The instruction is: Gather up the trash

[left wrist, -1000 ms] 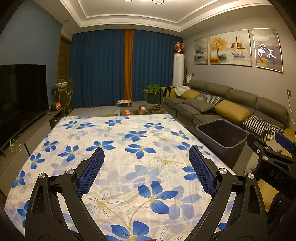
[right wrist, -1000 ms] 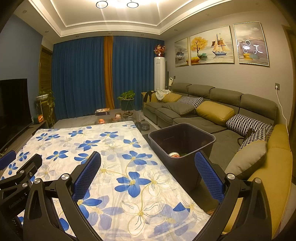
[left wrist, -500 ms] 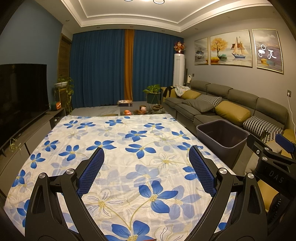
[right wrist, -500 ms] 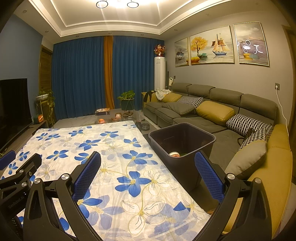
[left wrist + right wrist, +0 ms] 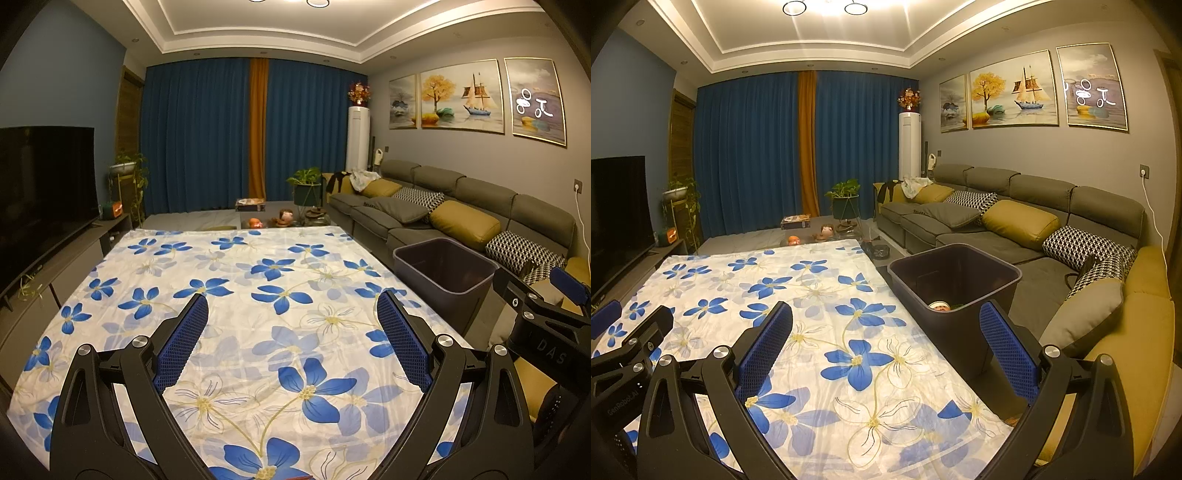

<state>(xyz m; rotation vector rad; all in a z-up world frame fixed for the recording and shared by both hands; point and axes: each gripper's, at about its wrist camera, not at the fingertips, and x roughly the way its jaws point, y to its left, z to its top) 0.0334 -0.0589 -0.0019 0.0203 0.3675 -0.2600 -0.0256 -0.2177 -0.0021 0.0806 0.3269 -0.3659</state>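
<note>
We hold two claws over one desk point(image 5: 55, 325), its top hidden under a thin, slightly creased white cloth point(image 5: 258, 306) printed with blue flowers.

Left claw point(image 5: 291, 339): fingers spread wide apart, gripping nothing; pads point(image 5: 181, 343) are blue with a fine mesh texture, set in black frames with round silver bolts. It hovers above the near middle of the cloth.

Right claw point(image 5: 886, 347): likewise spread apart with nothing between; same blue mesh pads point(image 5: 1008, 350). It sits over the near right edge of the desk.

Bin point(image 5: 960, 332): dark, smooth plastic, square with rounded corners and a rolled rim, standing on the floor just beside the desk's right edge, between desk and sofa point(image 5: 1015, 221).

View differences: in the right wrist view we look down into the bin and see trash point(image 5: 940, 305) at its bottom, a small round pale piece with something greenish beside it; we cannot tell what they are. In the left wrist view the bin point(image 5: 443, 273) shows only its far inner walls, contents hidden. The left view catches the right claw point(image 5: 546, 314) at the right edge; the right view catches the left claw point(image 5: 628, 332) at the left edge.

Sofa: grey fabric, with mustard and black-and-white patterned cushions.
</note>
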